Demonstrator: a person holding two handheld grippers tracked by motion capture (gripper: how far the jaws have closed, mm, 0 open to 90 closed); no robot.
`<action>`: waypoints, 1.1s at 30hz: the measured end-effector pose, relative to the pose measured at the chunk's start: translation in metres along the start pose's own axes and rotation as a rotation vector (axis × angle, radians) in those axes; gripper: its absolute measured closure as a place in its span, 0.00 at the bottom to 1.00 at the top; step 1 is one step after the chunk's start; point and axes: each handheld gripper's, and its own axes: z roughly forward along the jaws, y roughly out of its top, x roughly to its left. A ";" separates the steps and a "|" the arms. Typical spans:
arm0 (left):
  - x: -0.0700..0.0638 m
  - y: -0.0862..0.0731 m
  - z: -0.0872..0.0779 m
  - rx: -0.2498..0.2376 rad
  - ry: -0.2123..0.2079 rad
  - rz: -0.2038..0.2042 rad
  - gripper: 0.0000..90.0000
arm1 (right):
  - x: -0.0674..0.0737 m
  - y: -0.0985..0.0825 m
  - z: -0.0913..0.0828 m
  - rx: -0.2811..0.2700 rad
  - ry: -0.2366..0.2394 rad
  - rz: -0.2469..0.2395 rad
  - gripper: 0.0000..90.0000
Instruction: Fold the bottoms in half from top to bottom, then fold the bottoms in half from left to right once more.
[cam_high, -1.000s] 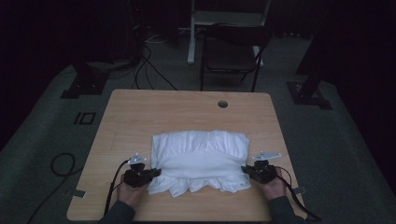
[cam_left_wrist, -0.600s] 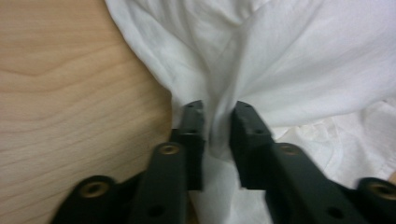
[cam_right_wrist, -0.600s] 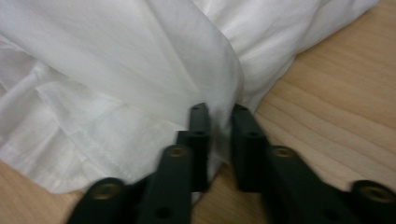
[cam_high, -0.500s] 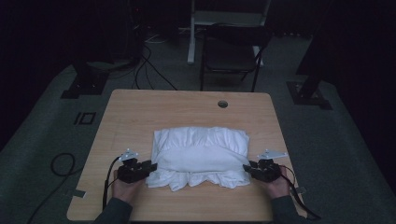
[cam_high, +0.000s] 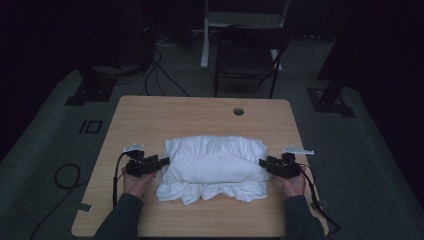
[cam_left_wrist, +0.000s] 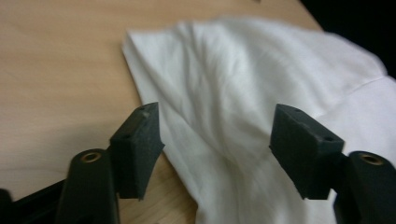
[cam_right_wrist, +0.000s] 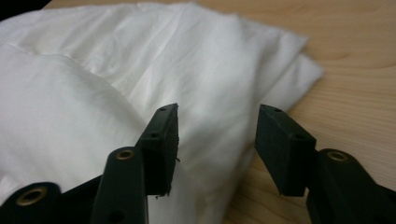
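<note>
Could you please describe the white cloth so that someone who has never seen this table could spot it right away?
Start at the wooden table with a round hole near its far edge. On its near half, between the left tool and the right tool, lies the folded cloth, the one soft, rumpled white bundle on the bare wood.

No legible text, label, brand, number or sign appears in any of the three views. The wooden table (cam_high: 150, 120) at the centre of the high view carries no print, and the white cloth (cam_high: 212, 167) lying on it bears no tag or lettering in the high view or in either gripper view. A pale square outline on the floor (cam_high: 91, 126), at the left of the high view, is a plain mark without characters.
</note>
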 end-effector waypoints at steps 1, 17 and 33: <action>-0.001 -0.002 0.006 0.017 -0.009 -0.001 0.37 | 0.000 0.000 0.006 0.017 0.012 0.007 0.53; 0.005 -0.013 0.004 0.075 0.076 0.045 0.99 | 0.001 -0.009 0.012 0.099 -0.044 -0.001 0.98; 0.002 -0.011 -0.004 0.020 0.069 -0.033 0.44 | 0.014 0.003 -0.002 0.011 -0.064 -0.041 0.56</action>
